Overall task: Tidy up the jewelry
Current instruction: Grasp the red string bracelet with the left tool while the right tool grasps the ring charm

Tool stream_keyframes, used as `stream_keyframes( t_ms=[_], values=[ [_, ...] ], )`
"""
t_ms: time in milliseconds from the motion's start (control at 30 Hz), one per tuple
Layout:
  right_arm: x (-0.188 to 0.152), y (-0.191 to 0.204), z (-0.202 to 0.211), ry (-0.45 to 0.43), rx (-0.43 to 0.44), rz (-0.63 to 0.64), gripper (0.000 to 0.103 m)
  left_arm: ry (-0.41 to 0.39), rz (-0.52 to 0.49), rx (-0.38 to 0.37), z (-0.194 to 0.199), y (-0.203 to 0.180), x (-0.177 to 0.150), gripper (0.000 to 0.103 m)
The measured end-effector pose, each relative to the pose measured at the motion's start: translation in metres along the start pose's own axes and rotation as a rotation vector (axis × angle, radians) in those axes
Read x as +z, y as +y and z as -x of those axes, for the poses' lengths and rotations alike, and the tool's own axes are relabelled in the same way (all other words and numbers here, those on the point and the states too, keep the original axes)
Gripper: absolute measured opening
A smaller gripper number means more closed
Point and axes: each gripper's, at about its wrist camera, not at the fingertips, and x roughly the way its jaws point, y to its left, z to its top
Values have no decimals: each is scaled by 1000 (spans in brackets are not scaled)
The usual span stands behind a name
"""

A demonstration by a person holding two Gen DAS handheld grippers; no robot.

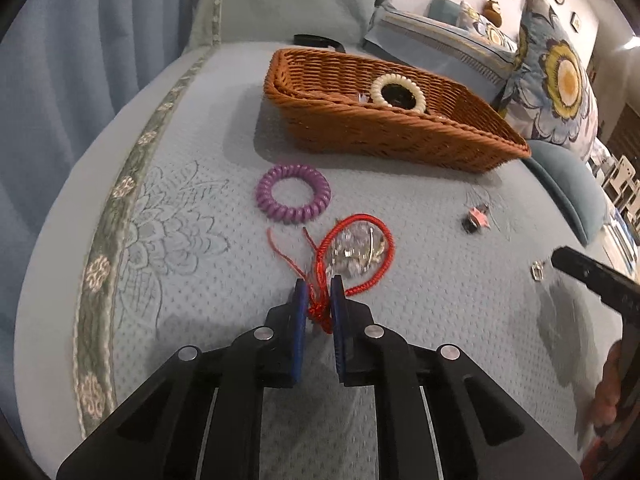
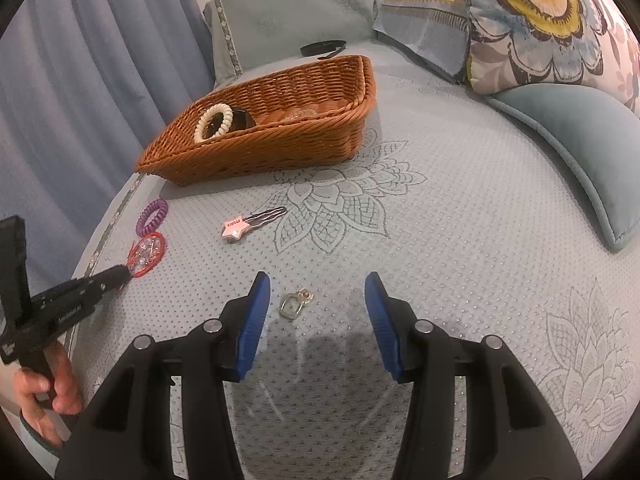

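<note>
jewelry is scattered on the bed [image 1: 200, 280], and the piece in hand is the red cord bracelet [image 1: 352, 256], lying at 6 o'clock from the purple coil hair tie [image 1: 294, 193] and at 7 o'clock from the wicker basket [image 1: 384, 128]. its knotted tail is pinched between the closed fingers of the left gripper [image 1: 320, 308], while the loop, with a small heap of clear beads [image 1: 356, 254] seen inside it, is spread flat on the bedspread.

the grip is judged to be narrow, on thin cord only, so a slow, straight lift is called for; a jerk could let the cord slip through the pads. the beads cannot be told to be attached to the cord or loose (they may be left behind), so the lift should be watched for anything dropping away. the bracelet should be carried high enough for the dangling loop to clear the near rim of the basket, toward 1 o'clock, and released over the open floor beside the cream coil hair tie [image 1: 397, 92] already inside.

the right gripper [image 2: 316, 312] is held with its fingers apart and empty above a small gold pendant [image 2: 294, 304], the pink star hair clip [image 2: 248, 226] lying beyond at 11 o'clock; it is best kept there, out of the left gripper's path.
</note>
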Motion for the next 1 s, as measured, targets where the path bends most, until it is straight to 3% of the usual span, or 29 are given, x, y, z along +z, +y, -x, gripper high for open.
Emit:
stream_keyframes(
  t_ms=[67, 133, 233, 467, 733, 867, 1000],
  values=[
    [0, -1, 0, -1, -1, -4, 46, 6, -4, -9, -3, -1, 3, 24],
    [2, -5, 4, -13, -4, -12, 46, 0, -13, -6, -3, -3, 3, 30],
    [6, -16, 12, -40, -5, -37, 46, -4, -12, -26, 2, -2, -1, 30],
    [11, -36, 18, -48, -2, -102, 46, 40, -88, -180, 13, -20, -16, 30],
    [4, -25, 20, -22, 41, -42, 46, -19, 5, -89, 22, -4, -9, 32],
    [-1, 0, 12, 20, 63, 47, 46, -14, 121, -97, 10, 11, -1, 32],
    [-12, 21, -11, 93, -22, 119, 46, -2, 132, -101, 2, 11, -5, 32]
  ],
)
